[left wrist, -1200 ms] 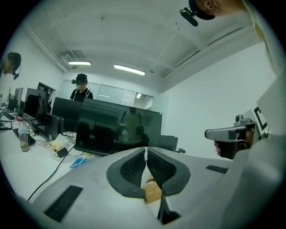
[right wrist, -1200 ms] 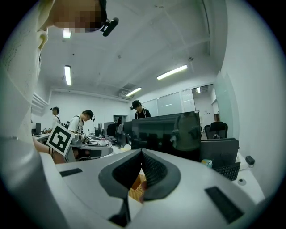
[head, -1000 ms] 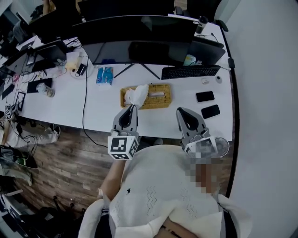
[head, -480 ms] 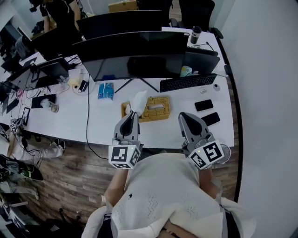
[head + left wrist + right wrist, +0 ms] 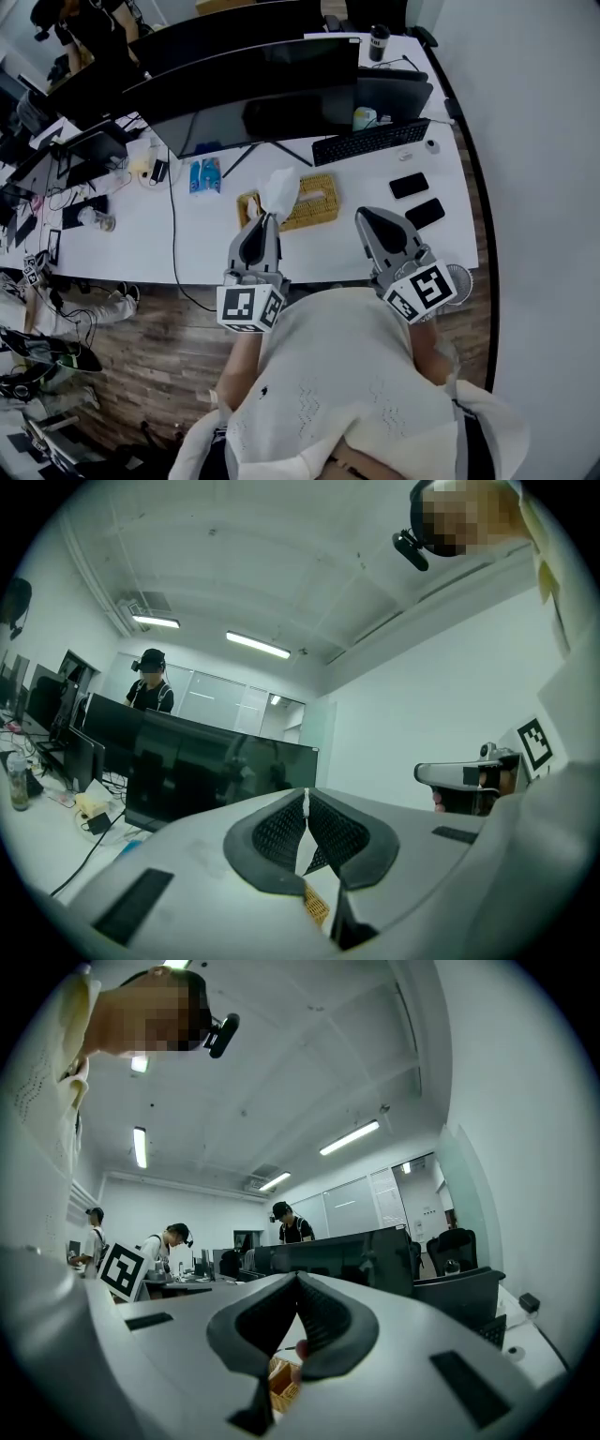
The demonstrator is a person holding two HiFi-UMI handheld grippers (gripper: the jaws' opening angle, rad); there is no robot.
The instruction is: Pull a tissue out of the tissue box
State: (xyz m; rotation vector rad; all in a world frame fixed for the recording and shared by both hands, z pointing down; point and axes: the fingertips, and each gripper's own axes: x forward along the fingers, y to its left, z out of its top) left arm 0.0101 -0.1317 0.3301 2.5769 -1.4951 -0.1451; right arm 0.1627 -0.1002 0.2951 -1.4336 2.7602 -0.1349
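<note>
OFFICE DESK: A person draws a tissue [image 5: 279,190] from a woven wicker tissue box [image 5: 317,201] on a white desk [image 5: 187,246], working with a hand-held gripper in each hand. The left gripper [image 5: 266,217], on the near side of the box at its left end, has its jaws pressed together on the sheet. Its own camera shows a thin white sliver pinched between the ribbed pads. The right gripper [image 5: 366,215] hangs just off the box's near right corner, its jaws closed on nothing and clear of the wicker.

The pull looks well under way. The tissue shows over the box's left end as a crumpled white plume, broader at its far end. Whether its tail has left the slot in the box's top cannot be told. The next move likely calls for carrying the left gripper farther from the box until the sheet comes free. The right gripper could steady the light box should it lift. A keyboard [image 5: 366,142] lies beyond the box, and two phones [image 5: 410,185] lie to its right.
</note>
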